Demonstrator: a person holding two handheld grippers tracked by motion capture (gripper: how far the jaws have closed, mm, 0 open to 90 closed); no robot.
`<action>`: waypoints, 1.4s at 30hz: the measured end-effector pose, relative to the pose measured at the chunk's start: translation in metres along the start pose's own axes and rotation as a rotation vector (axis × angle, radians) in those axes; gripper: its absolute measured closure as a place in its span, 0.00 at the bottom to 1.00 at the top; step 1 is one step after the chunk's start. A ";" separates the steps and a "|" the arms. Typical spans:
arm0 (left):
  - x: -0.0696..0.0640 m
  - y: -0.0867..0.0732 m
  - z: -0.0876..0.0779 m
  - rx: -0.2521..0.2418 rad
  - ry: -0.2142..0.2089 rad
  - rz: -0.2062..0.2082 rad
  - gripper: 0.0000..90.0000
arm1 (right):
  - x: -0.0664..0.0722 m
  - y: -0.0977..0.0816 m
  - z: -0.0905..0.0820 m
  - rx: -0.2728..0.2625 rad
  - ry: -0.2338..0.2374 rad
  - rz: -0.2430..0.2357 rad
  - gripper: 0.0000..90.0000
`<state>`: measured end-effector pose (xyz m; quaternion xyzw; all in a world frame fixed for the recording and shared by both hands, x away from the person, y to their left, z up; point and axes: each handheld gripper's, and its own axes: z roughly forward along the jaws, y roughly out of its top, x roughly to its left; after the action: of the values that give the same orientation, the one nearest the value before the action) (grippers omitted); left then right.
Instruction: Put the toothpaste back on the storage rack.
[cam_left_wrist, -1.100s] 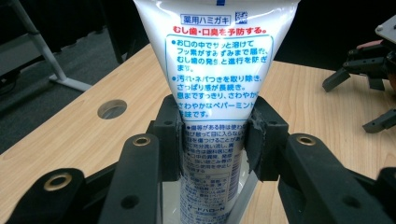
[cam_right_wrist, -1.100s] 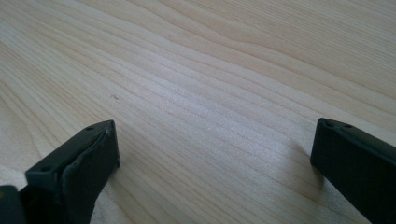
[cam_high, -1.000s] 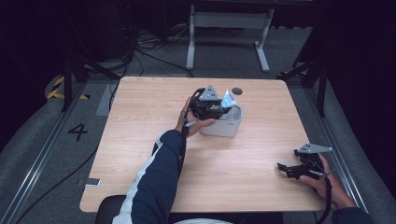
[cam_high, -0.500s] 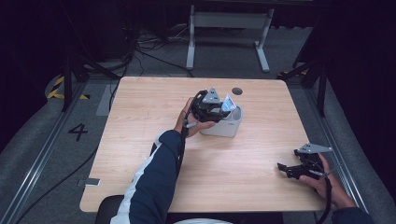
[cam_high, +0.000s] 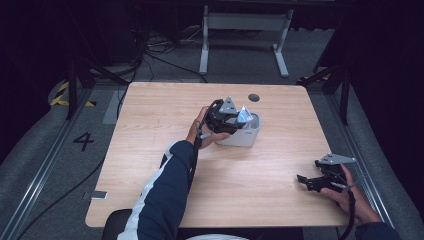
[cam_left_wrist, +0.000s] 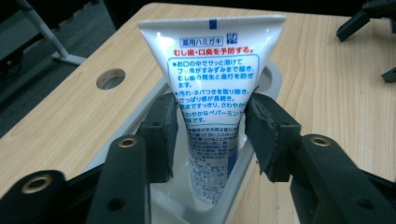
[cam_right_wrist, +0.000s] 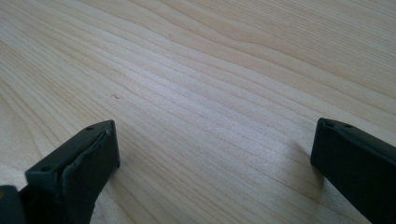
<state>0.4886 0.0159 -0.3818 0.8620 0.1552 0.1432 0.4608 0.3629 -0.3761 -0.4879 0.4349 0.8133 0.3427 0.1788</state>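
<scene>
Toothpaste tube (cam_left_wrist: 212, 88), white with blue and red print, stands upright with its flat crimped end on top and its lower end down inside a pale grey container (cam_high: 247, 134) that sits a little beyond the middle of the wooden worktop (cam_high: 150, 150). The left hand-held gripper (cam_high: 231, 119) reaches over that container from the person's side, held by a hand on a dark blue sleeve with a white stripe (cam_high: 167, 192). Seen along its own jaws in the left gripper view (cam_left_wrist: 212, 135), the two black pads flank the tube's middle: the right pad touches the tube's edge, and the left one lies against it or just beside it, so it looks clamped on the tube, though I cannot tell how firmly. A round hole (cam_high: 254, 97) in the worktop lies just beyond the container. The right hand-held gripper (cam_high: 312, 181) is well apart from all this, low near the worktop's right front corner, pointing leftward in the person's right hand (cam_high: 350, 197). Its jaws stand wide apart over bare wood grain in the right gripper view (cam_right_wrist: 212, 154), with nothing between them. Cables (cam_high: 150, 55) and a white metal frame (cam_high: 245, 30) lie on the dark floor past the far edge.
</scene>
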 end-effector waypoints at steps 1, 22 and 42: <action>0.001 0.001 -0.003 -0.040 -0.009 -0.028 0.71 | 0.000 0.000 0.000 0.000 0.000 0.000 0.02; 0.001 0.002 -0.015 -0.068 0.016 -0.032 0.63 | 0.000 0.000 0.000 0.000 0.001 -0.001 0.02; 0.001 0.002 -0.038 0.013 0.059 0.014 0.56 | 0.000 0.000 0.000 0.000 0.001 -0.001 0.02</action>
<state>0.4748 0.0442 -0.3600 0.8615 0.1639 0.1707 0.4492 0.3628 -0.3762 -0.4879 0.4343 0.8136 0.3430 0.1785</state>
